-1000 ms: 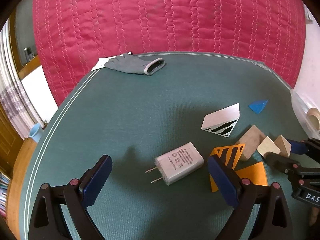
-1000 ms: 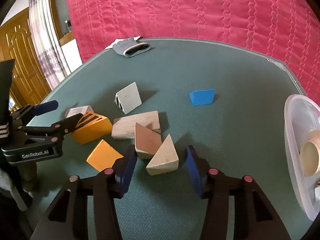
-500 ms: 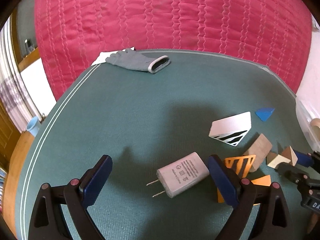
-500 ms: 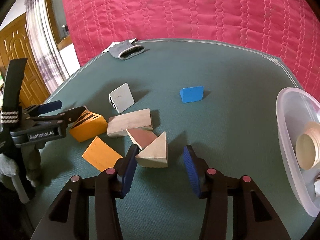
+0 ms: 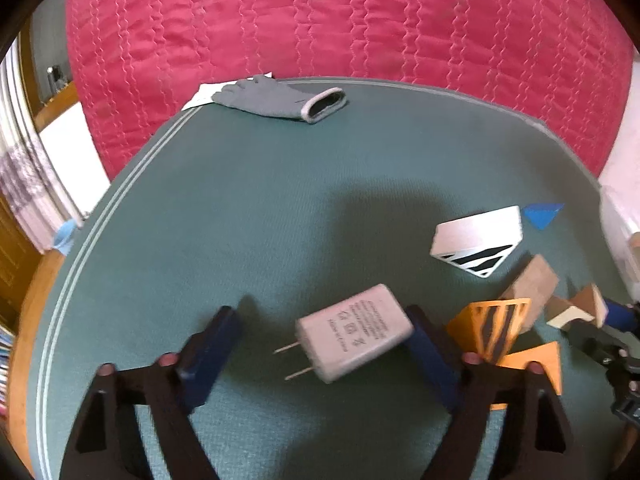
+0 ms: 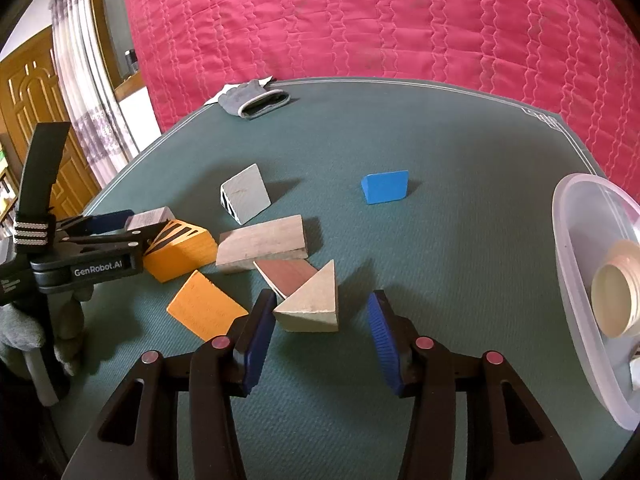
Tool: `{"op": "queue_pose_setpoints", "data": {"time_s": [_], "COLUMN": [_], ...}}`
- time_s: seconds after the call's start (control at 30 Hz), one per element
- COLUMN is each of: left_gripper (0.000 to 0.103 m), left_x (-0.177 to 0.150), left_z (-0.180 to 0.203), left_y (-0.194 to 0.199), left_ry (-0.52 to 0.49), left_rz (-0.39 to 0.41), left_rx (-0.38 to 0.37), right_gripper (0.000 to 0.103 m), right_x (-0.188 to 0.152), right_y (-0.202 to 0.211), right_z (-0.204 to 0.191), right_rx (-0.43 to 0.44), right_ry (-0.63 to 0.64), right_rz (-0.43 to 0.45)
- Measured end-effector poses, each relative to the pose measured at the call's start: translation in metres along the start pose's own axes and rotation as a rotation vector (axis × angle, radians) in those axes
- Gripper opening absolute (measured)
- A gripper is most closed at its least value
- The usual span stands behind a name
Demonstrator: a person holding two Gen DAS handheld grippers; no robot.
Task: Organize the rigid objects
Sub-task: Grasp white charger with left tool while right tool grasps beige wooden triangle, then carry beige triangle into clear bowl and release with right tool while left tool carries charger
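A home — quilted red bedspread (image 6: 400, 20); panelled wooden door (image 6: 28, 120); curtain (image 6: 80, 80)

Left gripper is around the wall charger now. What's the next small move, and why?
Probably finish closing: the left gripper jaws are closing around the white wall charger, which touches the right-side pad while a gap remains at the other. Then lift clear of the striped orange block.
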State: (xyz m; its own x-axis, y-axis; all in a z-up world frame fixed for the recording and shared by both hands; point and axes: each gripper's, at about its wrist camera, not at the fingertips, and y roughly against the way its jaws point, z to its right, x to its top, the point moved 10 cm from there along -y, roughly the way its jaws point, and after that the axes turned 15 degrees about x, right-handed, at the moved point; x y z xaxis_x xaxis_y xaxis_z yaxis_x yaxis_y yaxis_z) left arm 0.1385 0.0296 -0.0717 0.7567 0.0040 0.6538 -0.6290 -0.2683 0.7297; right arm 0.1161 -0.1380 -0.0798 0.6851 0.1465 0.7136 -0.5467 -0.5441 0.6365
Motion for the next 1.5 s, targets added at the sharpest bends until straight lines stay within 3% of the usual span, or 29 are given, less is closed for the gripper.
{"op": "queue_pose_setpoints", "data": {"time_s": [0.07,0.23,0.3,0.4,0.9,1.5], "left_gripper": [0.063,0.063,0.063,0.063,0.063,0.063], "left_x": [0.0,0.001,0.002,0.004,0.01,0.024], "left_z": [0.001,0.0,-0.001,-0.001,0.007,0.068], "left_y": [0.003,0.006,0.007,0.011,0.037,0.087], "left_ry": [-0.003,0.013,0.023,0.026,0.015,-0.087], "left_rz": [0.015,0.024,0.032,0.049,0.091,0.172], "left_rx": [-0.007,-0.027,-0.031,-0.031,-0.058,-0.136], "right_gripper": [0.049,0.048,0.035,0.03,0.029,0.03], "right_x": [0.001,0.0,0.0,0.001,0.012,-0.003], "right_y": [0.0,0.001,0.002,0.003,0.029,0.134], "right_z": [0.001,-0.003,-0.005,-0.007,0.0,0.089], "right_rx": [0.002,0.012,0.017,0.021,0.03,-0.164], "right_ry": [-0.002,0.008,0.016,0.021,-0.018,-0.191], "right_rz": [0.003,0.016,0.018,0.023,0.097,0.271]}}
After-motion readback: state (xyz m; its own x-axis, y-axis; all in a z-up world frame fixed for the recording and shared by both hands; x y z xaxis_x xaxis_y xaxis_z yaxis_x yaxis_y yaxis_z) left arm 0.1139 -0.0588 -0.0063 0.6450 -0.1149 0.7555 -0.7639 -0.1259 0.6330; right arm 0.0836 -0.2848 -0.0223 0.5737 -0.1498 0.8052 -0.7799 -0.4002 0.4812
